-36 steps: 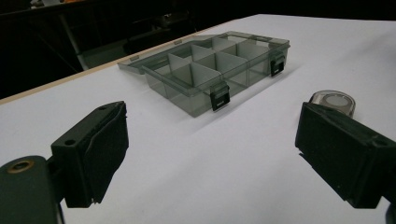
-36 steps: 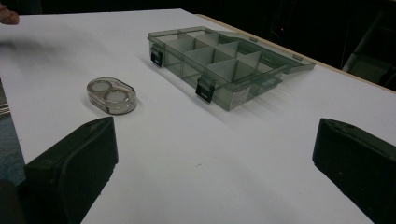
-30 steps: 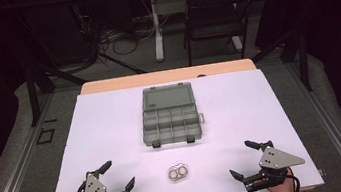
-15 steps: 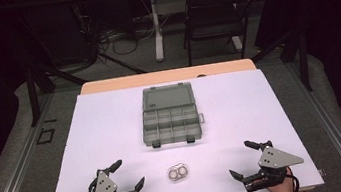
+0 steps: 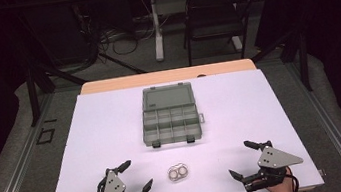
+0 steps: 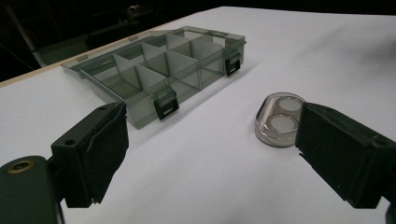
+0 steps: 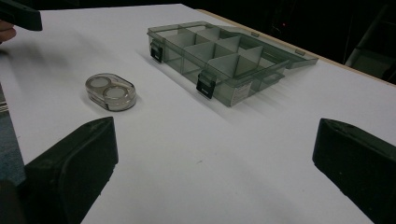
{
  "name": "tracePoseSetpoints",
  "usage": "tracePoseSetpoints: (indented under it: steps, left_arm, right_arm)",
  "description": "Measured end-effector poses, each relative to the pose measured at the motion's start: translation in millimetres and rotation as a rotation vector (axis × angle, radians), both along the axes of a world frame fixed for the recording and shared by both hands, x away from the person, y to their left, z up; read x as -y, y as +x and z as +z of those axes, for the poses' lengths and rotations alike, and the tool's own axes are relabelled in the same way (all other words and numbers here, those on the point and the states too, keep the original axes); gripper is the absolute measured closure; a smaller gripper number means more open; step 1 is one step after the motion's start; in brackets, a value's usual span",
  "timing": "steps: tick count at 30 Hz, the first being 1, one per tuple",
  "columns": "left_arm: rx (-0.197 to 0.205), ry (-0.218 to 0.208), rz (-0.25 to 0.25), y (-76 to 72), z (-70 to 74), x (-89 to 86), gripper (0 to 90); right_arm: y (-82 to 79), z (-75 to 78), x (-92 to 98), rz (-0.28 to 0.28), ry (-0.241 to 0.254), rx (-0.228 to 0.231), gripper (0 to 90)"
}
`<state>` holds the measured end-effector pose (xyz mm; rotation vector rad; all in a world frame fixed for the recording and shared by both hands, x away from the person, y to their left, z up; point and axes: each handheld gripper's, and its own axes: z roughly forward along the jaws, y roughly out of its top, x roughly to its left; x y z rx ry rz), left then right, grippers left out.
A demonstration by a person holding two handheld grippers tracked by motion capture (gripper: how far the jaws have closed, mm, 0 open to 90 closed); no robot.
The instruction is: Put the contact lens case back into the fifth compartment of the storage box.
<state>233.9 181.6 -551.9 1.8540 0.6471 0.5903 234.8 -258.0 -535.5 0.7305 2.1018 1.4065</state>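
At the near edge of a white table [image 5: 110,114], the left gripper [image 5: 136,175] hangs with its jaws spread wide and nothing between them, angled toward a small clear oval case [image 5: 179,172] holding two round white discs; in the left gripper view that case [image 6: 279,119] lies just past one jaw tip, untouched. Behind it, at mid-table, sits an open smoky-grey compartment organizer box [image 5: 169,117], its lid folded back and its cells apparently bare. At far right the right gripper [image 5: 248,158] rests low, likewise wide open and holding nothing. The work appears to be at its opening step, the approach to the case; the next move would call for bringing the left jaws around its short sides before closing. Compared with a second ago, the left gripper has shifted rightward toward the case, while the right gripper has stayed put.
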Motion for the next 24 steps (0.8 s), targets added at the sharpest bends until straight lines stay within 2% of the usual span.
tracePoseSetpoints:
  steps: [13,24]
  left_arm:
    - [-0.058,0.027,-0.041,4.2,0.4,16.1,10.0]
    - [-0.077,0.046,-0.087,6.4,-0.3,32.5,10.0]
  right_arm:
    - [0.1,-0.4,-0.7,-0.002,-0.003,-0.006,0.0]
    - [0.3,-0.4,-0.2,-0.001,-0.001,-0.002,0.0]
